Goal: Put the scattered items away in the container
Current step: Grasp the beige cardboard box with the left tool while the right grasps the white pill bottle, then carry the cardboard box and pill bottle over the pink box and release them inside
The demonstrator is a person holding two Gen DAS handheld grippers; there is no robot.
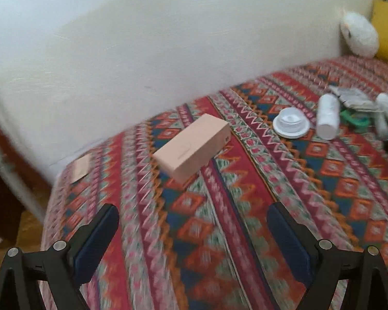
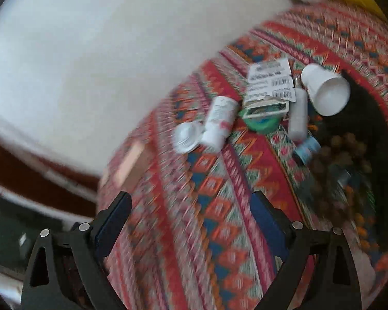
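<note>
Nothing looks tidied yet. Both tongs hang over the patterned bedspread [image 1: 219,232] with their jaws spread wide and nothing between them: the left gripper [image 1: 194,235] and the right gripper [image 2: 191,222]. A pink box [image 1: 192,146] lies closed at twelve o'clock from the left one. Out at two o'clock sit a white lid [image 1: 291,123], a white bottle [image 1: 328,116] and papers [image 2: 269,80], a white cup [image 2: 326,91] beside them. Which container is meant I cannot tell; everything is left to gather.
</note>
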